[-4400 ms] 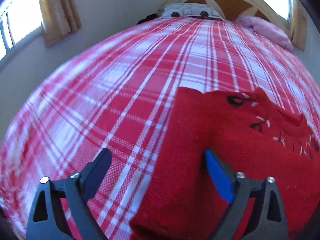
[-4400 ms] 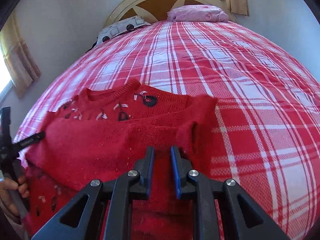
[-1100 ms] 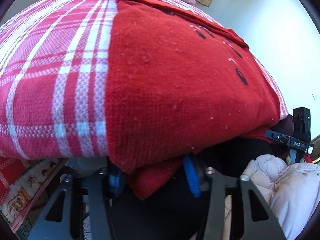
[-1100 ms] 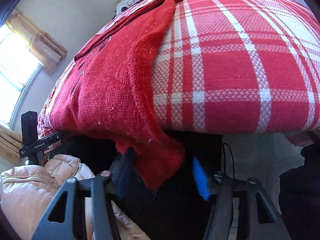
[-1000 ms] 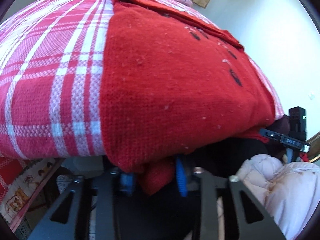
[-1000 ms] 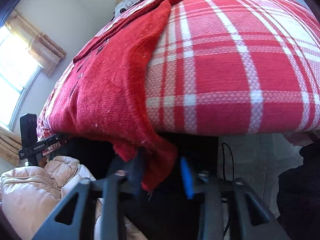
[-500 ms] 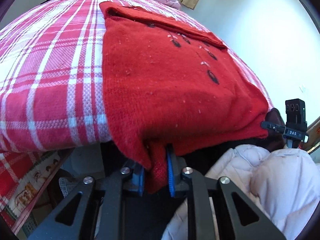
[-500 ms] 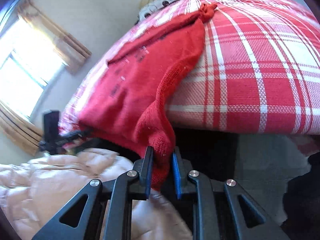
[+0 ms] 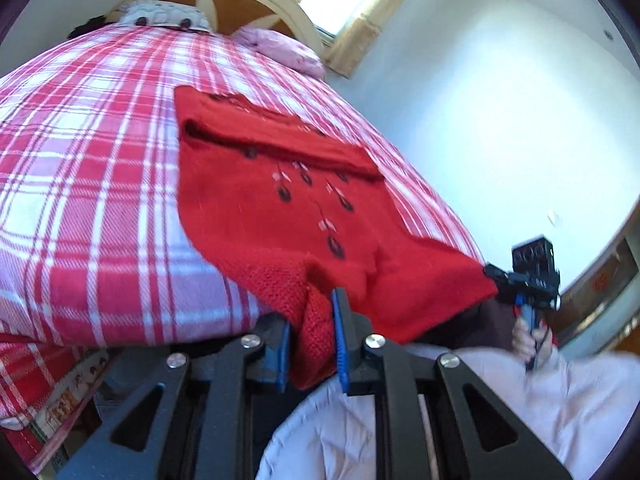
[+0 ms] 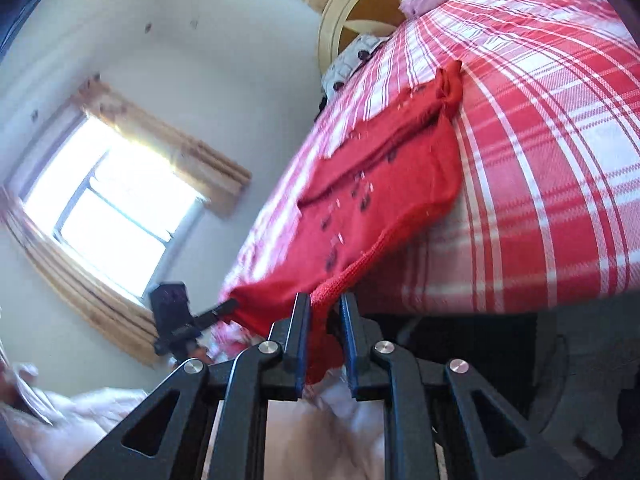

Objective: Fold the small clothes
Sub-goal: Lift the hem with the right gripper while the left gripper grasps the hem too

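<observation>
Sweater [image 9: 280, 200] hem corners sat pinched in both tools: the left hand-held gripper [image 9: 310, 340] had its blue pads nearly closed on a bunched fold of knit, and the right hand-held gripper [image 10: 324, 340] was likewise clamped on the opposite bottom corner. A second before, both sets of jaws stood wide around the cloth hanging off the bed [image 9: 80, 200] edge; they had since closed and lifted, so the hem now stretched taut between them above the mattress edge. The collar end and the embroidered front lay flat on the plaid bedcover. With both corners secured, the likely next step was carrying the hem up toward the collar to fold the garment in half.
</observation>
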### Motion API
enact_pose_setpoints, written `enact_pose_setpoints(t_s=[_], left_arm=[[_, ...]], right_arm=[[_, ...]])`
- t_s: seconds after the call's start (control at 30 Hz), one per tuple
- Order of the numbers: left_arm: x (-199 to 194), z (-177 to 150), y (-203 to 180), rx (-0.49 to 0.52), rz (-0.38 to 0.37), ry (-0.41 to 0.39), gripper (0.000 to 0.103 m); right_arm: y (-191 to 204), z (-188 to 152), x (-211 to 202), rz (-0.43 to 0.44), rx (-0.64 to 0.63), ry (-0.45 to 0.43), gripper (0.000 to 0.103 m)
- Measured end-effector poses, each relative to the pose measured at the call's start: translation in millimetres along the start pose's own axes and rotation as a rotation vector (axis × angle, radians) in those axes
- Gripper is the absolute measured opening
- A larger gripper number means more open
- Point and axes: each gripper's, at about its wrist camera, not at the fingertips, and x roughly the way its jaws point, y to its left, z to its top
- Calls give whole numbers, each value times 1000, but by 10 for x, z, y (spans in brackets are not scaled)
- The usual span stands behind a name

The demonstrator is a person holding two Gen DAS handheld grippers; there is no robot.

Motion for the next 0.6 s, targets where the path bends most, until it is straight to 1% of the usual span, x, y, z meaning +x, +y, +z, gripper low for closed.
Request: enact_pose_setpoints(t_s=[0.07, 0.13, 0.17, 0.23, 0.27, 0.3, 0.33, 0.37, 0.43, 0.47, 0.5, 0.53, 0.57, 0.6], left_arm=[[47, 137, 87, -41, 21, -8, 19], [137, 333, 230, -105, 69, -5, 19], [191, 406, 280, -125, 89, 1, 19], [311, 593, 376, -148, 128, 3, 19], [374, 672, 407, -154, 162, 1, 16], [422, 728, 423, -151, 186, 1, 16], [442, 762, 424, -143, 198, -2, 16], [451, 786, 418, -131, 198, -8, 16], [435, 751, 396, -109, 190, -13, 16], [427, 738, 382, -93, 192, -13, 16], [414, 704, 360, -72, 199, -7, 16], [390, 670, 352, -58, 199, -1, 16], [378, 635, 360, -44, 198, 7, 16], [345, 558, 367, -21, 204, 21, 17]], right_arm=[[-37, 191, -6, 39, 36, -37, 4], [-82, 410, -13, 55, 53, -71, 5], [-96, 531, 4, 28, 39, -82, 4], [-129, 730, 74, -84, -5, -94, 5], [-125, 800, 111, -138, -36, -99, 5], [-114, 856, 138, -179, -57, -103, 5], [-117, 866, 145, -177, -52, -97, 5], [-115, 847, 153, -159, -45, -73, 5], [-98, 732, 183, -163, -51, -2, 6], [-99, 650, 185, -171, -55, 33, 11], [-114, 511, 188, -176, -49, 73, 27], [-147, 397, 179, -177, -35, 95, 42], [-195, 285, 159, -179, -17, 107, 73], [-274, 124, 128, -186, 20, 106, 84]])
